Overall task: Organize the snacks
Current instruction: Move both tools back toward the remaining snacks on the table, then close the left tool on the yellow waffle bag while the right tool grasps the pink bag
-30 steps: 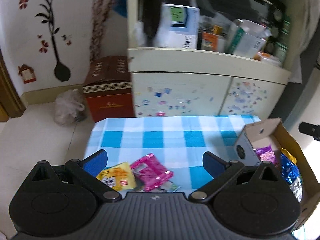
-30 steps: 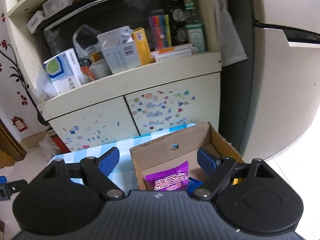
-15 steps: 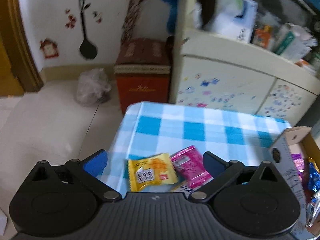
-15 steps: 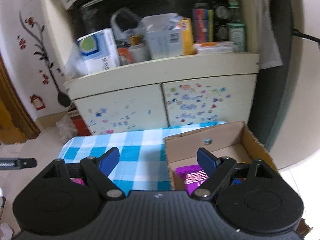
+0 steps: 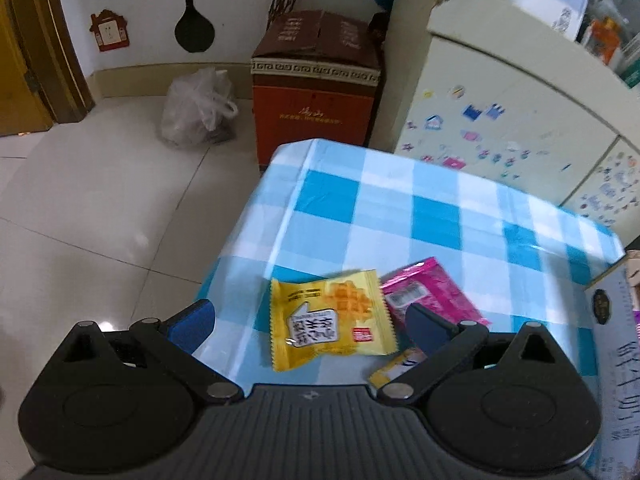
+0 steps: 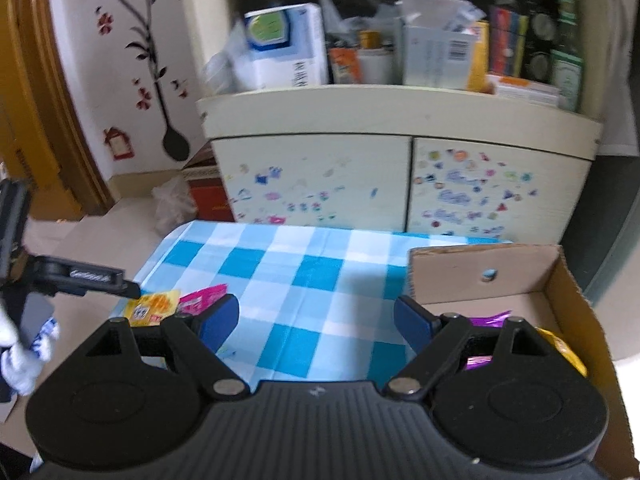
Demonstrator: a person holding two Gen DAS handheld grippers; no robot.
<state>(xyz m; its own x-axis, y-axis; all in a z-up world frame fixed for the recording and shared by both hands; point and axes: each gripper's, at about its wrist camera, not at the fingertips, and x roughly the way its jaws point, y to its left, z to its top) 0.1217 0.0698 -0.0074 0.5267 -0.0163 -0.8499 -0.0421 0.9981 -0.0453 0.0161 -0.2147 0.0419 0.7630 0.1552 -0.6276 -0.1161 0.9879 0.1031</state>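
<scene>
A yellow snack packet lies flat near the left edge of the blue-checked table, with a pink packet touching its right side and a small yellow-white sachet below them. My left gripper hovers open just above the yellow packet, a finger on either side. The cardboard box at the table's right holds a purple packet and a yellow one. My right gripper is open and empty over the table beside the box. The left gripper's finger shows over the packets.
Behind the table stands a cream cabinet with stickers and a cluttered shelf. On the tiled floor at the left sit a red-brown carton and a plastic bag. A gloved hand holds the left tool.
The left gripper swung left and sank toward the yellow and pink packets, which now sit larger between its fingers. The right gripper shifted left from over the box to over the cloth.
</scene>
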